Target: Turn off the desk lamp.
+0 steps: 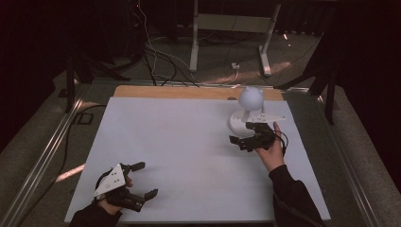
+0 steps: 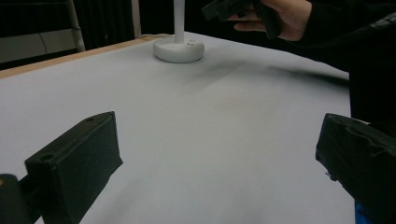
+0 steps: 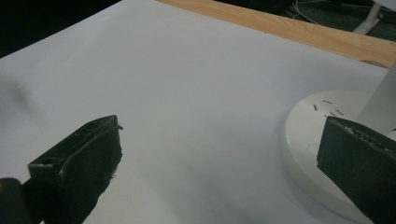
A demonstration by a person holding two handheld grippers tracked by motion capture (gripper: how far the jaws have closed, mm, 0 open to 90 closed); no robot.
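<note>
A white desk lamp with a ball-shaped head (image 1: 250, 98) stands on its round base (image 1: 235, 124) at the far right of the white table cover (image 1: 179, 142). My right gripper (image 1: 242, 133) is held open just in front of that base, nothing between its jaws. In the right gripper view the base (image 3: 306, 140) lies beside the right jaw, and the gripper (image 3: 219, 158) is open over bare cover. My left gripper (image 1: 145, 179) rests open near the front left edge. The left gripper view has it open (image 2: 217, 158), with the lamp base (image 2: 179, 49) far off.
A wooden table edge (image 1: 189, 91) runs along the far side of the cover. Beyond it are cables (image 1: 161, 61) on the floor and a white table frame (image 1: 231, 28). A metal rail (image 1: 42, 161) runs along the left side.
</note>
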